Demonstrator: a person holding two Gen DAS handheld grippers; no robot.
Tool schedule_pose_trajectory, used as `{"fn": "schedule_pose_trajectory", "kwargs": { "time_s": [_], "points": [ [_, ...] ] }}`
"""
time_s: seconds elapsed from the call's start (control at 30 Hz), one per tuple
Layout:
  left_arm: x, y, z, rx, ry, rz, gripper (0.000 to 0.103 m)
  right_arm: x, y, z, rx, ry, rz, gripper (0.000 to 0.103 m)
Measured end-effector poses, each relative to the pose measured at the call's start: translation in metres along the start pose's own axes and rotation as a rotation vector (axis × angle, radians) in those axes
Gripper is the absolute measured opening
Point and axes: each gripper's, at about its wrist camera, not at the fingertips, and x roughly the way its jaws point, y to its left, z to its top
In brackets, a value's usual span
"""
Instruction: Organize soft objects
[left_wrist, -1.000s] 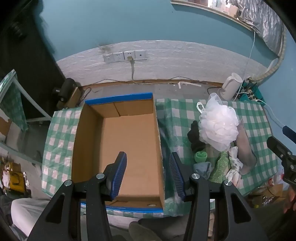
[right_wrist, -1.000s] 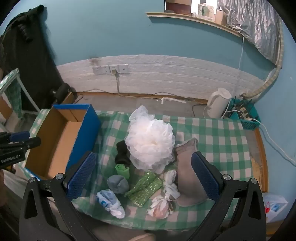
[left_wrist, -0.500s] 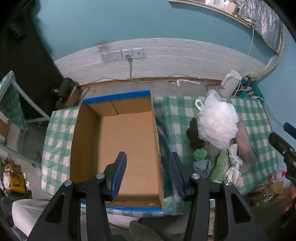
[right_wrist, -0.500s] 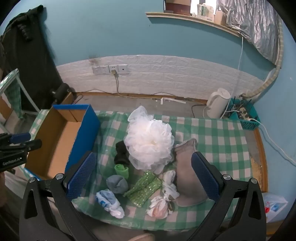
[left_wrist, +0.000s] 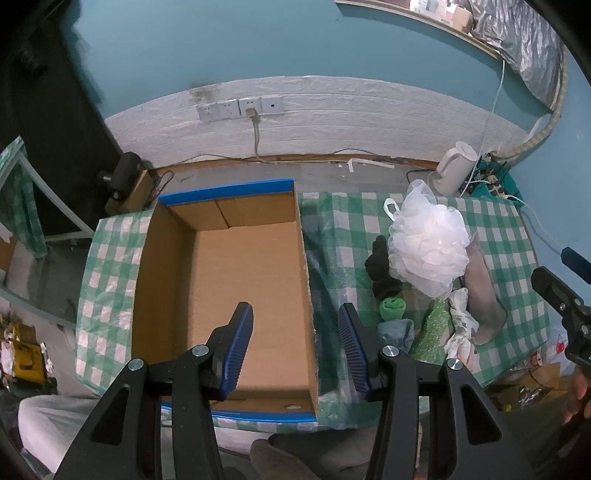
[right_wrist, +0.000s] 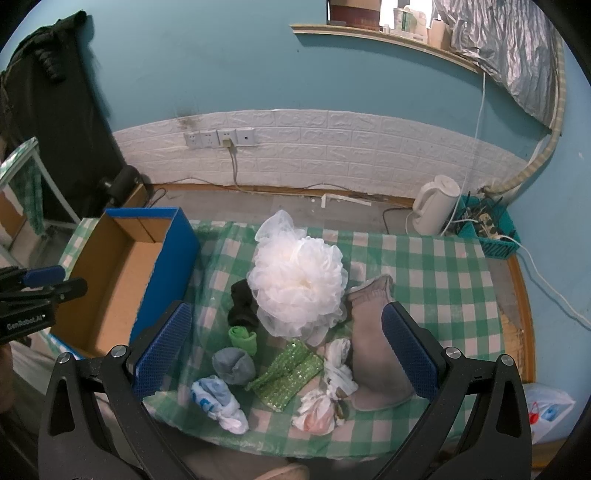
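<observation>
An empty cardboard box (left_wrist: 236, 280) with blue outer sides (right_wrist: 170, 266) stands on the left of the green checked table. Right of it lies a heap: a white mesh puff (right_wrist: 299, 284) (left_wrist: 430, 251), a black sock (right_wrist: 242, 304), a green roll (right_wrist: 243, 338), a grey sock ball (right_wrist: 233, 365), a green sequin cloth (right_wrist: 288, 373), a grey boot-shaped sock (right_wrist: 373, 343), and white knotted bundles (right_wrist: 219, 402). My left gripper (left_wrist: 297, 347) hangs open over the box's right wall. Held high above the heap, my right gripper (right_wrist: 286, 349) is open and empty.
A white kettle (right_wrist: 436, 205) and a teal basket (right_wrist: 487, 230) of cables stand on the floor behind the table. Wall sockets (right_wrist: 219, 137) sit on the white brick strip. The table's near edge (right_wrist: 258, 439) is close below me; a plastic bag (right_wrist: 546, 406) lies at right.
The left gripper's view has drifted slightly back and up, so the box and heap sit a little lower. The right gripper has barely moved. Both stay open and empty.
</observation>
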Motion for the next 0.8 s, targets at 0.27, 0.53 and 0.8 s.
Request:
{"fn": "schedule_pose_trajectory", "kwargs": {
  "time_s": [0.27, 0.53, 0.8],
  "points": [
    [-0.0025, 0.0027, 0.0005, -0.007, -0.008, -0.008, 0.045, 0.0005, 0.0002, -0.0008, 0.001, -0.001, 0.0, 0.102],
    [-0.0029, 0.0022, -0.0004, -0.007, -0.001, -0.012, 0.045, 0.0007, -0.0005, -0.0022, 0.002, 0.001, 0.0, 0.102],
    [-0.0019, 0.0017, -0.0019, -0.006, 0.001, -0.013, 0.045, 0.0014, -0.0003, -0.0017, 0.002, 0.001, 0.0, 0.102]
  ]
}}
